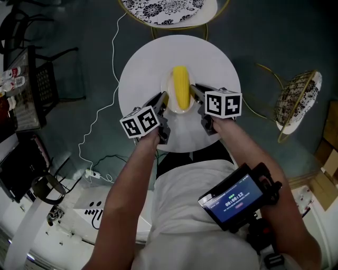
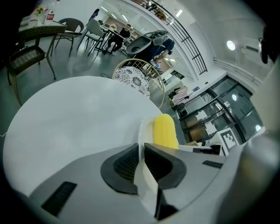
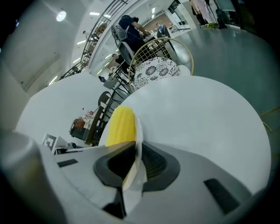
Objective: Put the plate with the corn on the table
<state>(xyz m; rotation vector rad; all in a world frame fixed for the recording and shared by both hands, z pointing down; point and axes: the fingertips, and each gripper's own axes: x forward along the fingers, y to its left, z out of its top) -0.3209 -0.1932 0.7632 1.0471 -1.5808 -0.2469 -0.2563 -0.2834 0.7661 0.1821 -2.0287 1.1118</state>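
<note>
Yellow corn cob lies on a white plate at the middle of the round white desk. The jaws of the left gripper and right gripper clamp opposite plate rims. The forearm timer apparently reads 00:00:12.

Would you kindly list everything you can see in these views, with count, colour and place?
table: 1, white, round, middle of the head view
plate: 1, white, over the table's near half
corn: 1, yellow, lying on the plate
patterned chair: 1, black-and-white seat, gold frame, beyond the table
wire chair: 1, gold, right of the table
black chair: 1, black, far left
cable: 1, white, on the floor left of the table
screen device: 1, black, lit screen, at the person's chest
left gripper: 1, grey, shut on the plate's left rim
right gripper: 1, grey, shut on the plate's right rim
</note>
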